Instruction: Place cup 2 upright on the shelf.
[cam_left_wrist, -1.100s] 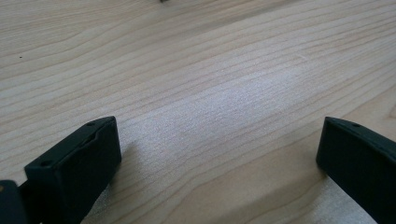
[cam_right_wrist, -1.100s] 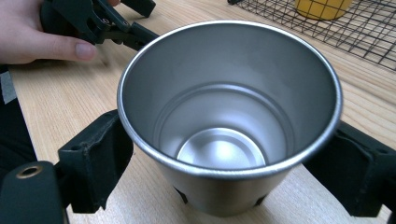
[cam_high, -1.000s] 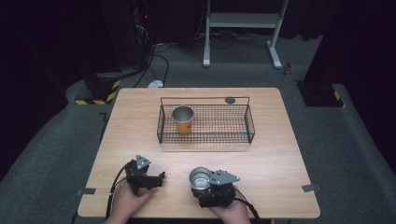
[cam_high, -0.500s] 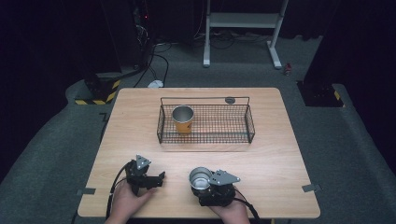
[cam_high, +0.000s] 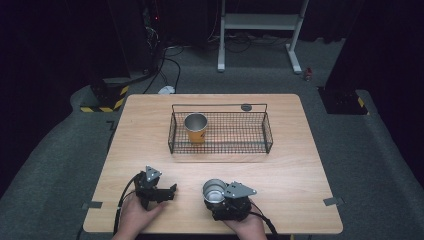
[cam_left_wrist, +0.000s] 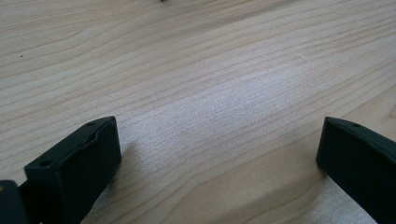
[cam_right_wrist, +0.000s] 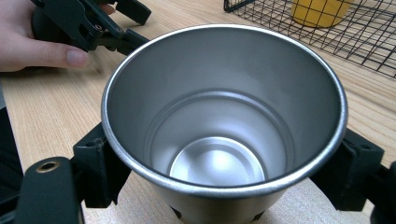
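A bare steel cup (cam_right_wrist: 224, 126) stands upright between the jaws of my right gripper (cam_right_wrist: 224, 177), which is shut on its sides; from above the same steel cup (cam_high: 214, 190) sits near the table's front edge with the right gripper (cam_high: 220, 197) behind it. My left gripper (cam_high: 167, 192) rests low at the front left, jaws spread wide over bare wood, and its two black fingertips (cam_left_wrist: 79, 163) hold nothing. A yellow cup with a steel inside (cam_high: 195, 127) stands upright in the left part of the black wire basket (cam_high: 267, 132).
The wooden table (cam_high: 300, 170) has free room to the right of the basket and along its front right. A small dark disc (cam_high: 246, 107) lies behind the basket. The other hand with the left gripper (cam_right_wrist: 93, 28) is close on the steel cup's left.
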